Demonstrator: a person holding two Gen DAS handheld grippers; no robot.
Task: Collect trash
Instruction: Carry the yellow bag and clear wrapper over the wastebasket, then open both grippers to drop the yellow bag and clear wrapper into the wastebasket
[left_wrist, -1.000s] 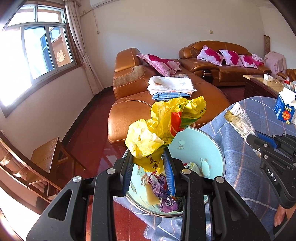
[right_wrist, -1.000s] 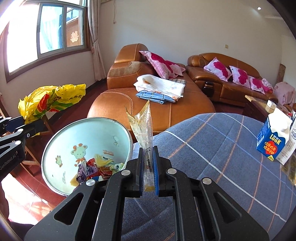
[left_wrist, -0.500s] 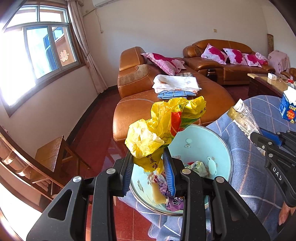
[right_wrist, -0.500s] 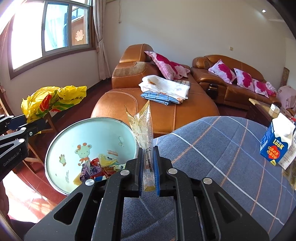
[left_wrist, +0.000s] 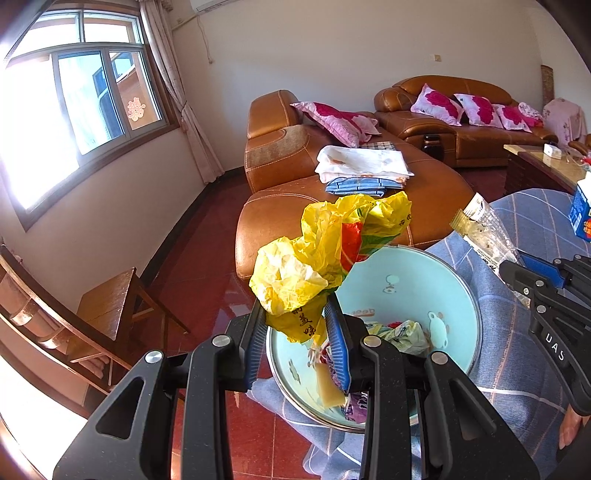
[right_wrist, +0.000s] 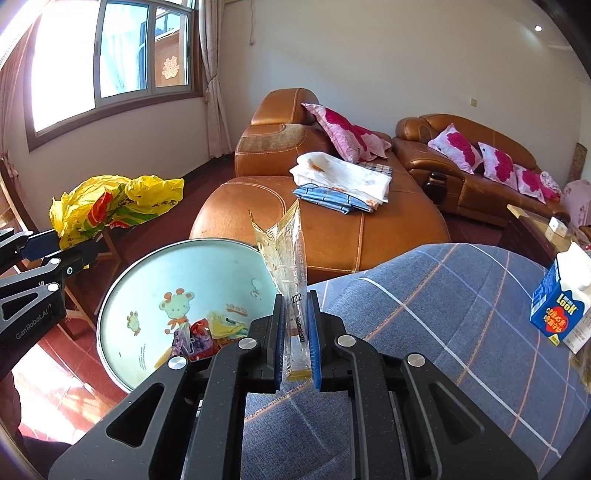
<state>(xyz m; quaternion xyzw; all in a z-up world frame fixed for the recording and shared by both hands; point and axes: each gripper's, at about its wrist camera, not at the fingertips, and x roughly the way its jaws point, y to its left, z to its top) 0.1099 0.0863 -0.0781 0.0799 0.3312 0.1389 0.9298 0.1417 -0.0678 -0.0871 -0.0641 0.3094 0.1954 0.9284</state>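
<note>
Gripping a crumpled yellow plastic bag (left_wrist: 325, 254), the left gripper (left_wrist: 298, 345) hangs above the near rim of the pale blue cartoon basin (right_wrist: 147, 280), where wrappers already lie. Over to the right, the right gripper (right_wrist: 297, 334) is pinched almost closed on a clear empty snack packet (right_wrist: 288, 258), beside the basin above the checked cloth (right_wrist: 443, 314). Best bet: bring each piece squarely above the basin before letting go, since light plastic drifts.

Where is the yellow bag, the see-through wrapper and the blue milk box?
yellow bag (left_wrist: 295, 275), left wrist view, on its crumpled front lobe.
see-through wrapper (right_wrist: 290, 266), right wrist view, on its middle above the gripper.
blue milk box (right_wrist: 559, 306), right wrist view, on its printed blue front.
</note>
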